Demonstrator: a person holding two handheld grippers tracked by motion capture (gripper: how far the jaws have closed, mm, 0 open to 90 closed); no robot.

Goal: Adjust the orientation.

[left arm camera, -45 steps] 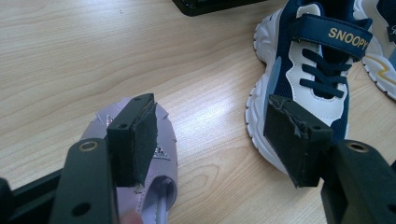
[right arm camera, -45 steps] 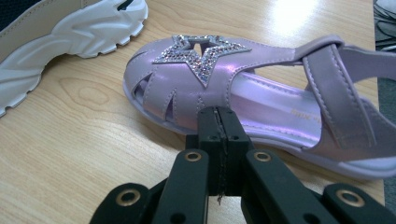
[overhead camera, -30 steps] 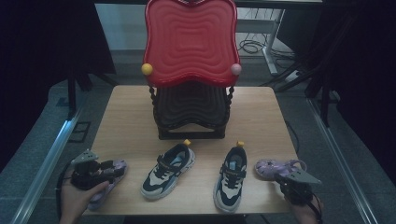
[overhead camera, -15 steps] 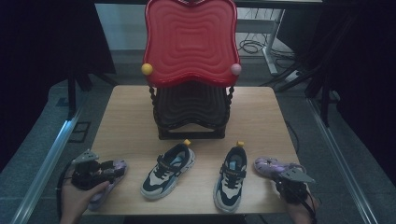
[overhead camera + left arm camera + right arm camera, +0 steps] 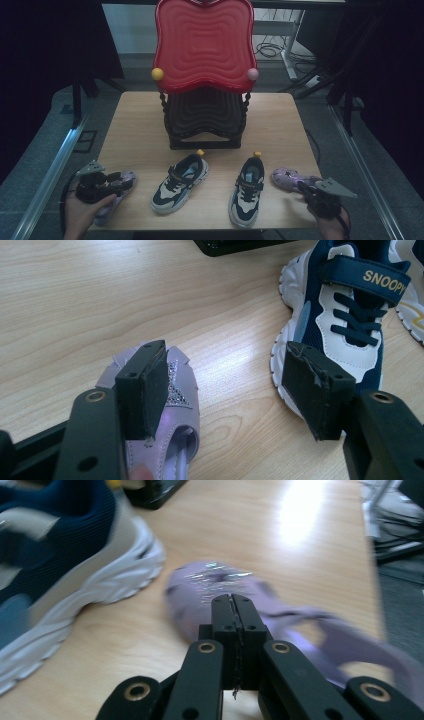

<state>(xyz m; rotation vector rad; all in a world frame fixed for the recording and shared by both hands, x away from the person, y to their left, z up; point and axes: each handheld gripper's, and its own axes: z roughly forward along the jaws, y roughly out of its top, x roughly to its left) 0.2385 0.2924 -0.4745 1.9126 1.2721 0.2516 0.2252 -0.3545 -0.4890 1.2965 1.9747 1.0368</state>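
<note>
Since a second ago, the right purple sandal [image 5: 291, 178] has stayed where it lay at the table's near right, while the right hand-held gripper [image 5: 311, 192] has shifted a little at that sandal's heel end; the left side looks unchanged. In the right gripper view the two black jaws are pressed flat together, with the blurred sandal [image 5: 220, 587] just beyond and beneath their tips. Whether a strap is caught between them cannot be told from the blur, so the grip on this sandal is uncertain.

The left purple sandal [image 5: 116, 192] lies at the near left corner of the table [image 5: 135, 130]. In the left gripper view the left hand-held gripper [image 5: 227, 385] has its jaws spread wide, one pad over the sandal's [image 5: 170, 405] jewelled toe strap and the other hanging over bare wood beside the navy-and-white sneaker [image 5: 345, 330]. Nothing is held there, and the gripper seems poised to close on the sandal.

Both hands come in low from the table's near edge, the left hand [image 5: 82, 210] wrapped around its tool and the right hand [image 5: 332, 225] angled inward toward the sandal.

Between the sandals stand the two sneakers [image 5: 181, 182], with a black and red tiered rack [image 5: 204, 60] behind them. Judging from this, the work on the sandals is at its start.
</note>
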